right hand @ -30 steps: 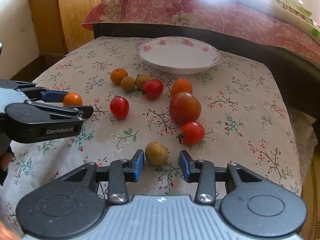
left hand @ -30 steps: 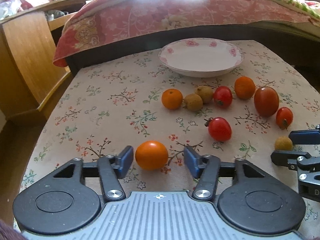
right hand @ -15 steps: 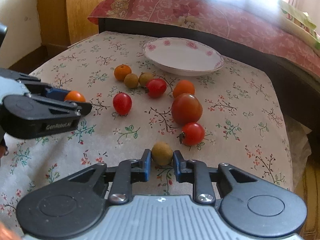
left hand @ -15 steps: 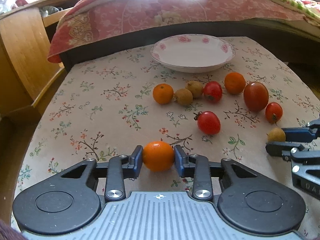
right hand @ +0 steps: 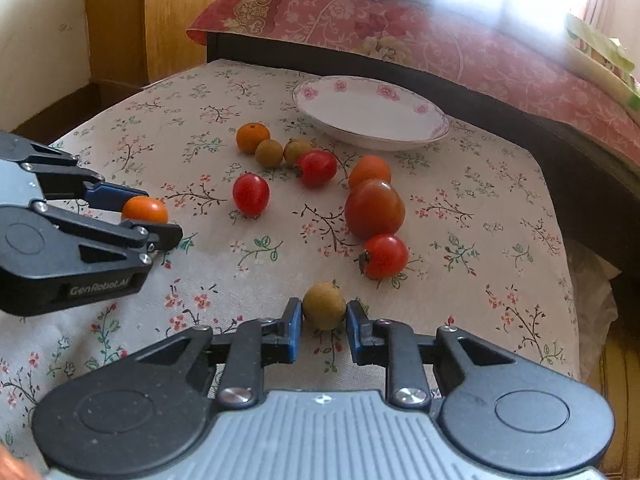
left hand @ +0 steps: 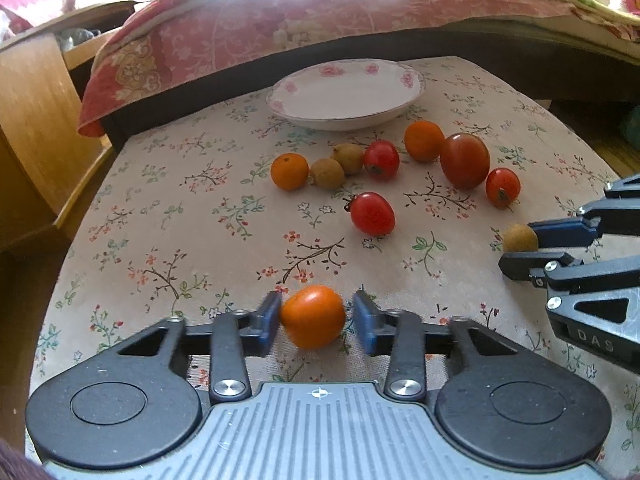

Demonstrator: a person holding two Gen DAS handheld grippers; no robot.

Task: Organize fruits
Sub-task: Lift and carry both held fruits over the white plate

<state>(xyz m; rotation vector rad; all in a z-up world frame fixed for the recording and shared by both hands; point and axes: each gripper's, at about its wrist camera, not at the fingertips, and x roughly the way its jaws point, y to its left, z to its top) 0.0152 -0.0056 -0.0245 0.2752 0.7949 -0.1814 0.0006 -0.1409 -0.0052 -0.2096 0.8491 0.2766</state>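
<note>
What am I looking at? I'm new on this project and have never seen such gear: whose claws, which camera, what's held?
There is no robot here. A person holds a two-finger gripper in each hand, and each has a camera looking along its fingers. One picture is from the left gripper, the other from the right gripper. On the flowered tablecloth lie loose red, orange and brown fruits, such as a big dark tomato, in front of an empty plate. The right gripper clamps a brown fruit. An orange tomato sits between the left one's pads, too blurred to confirm the grip.
</note>
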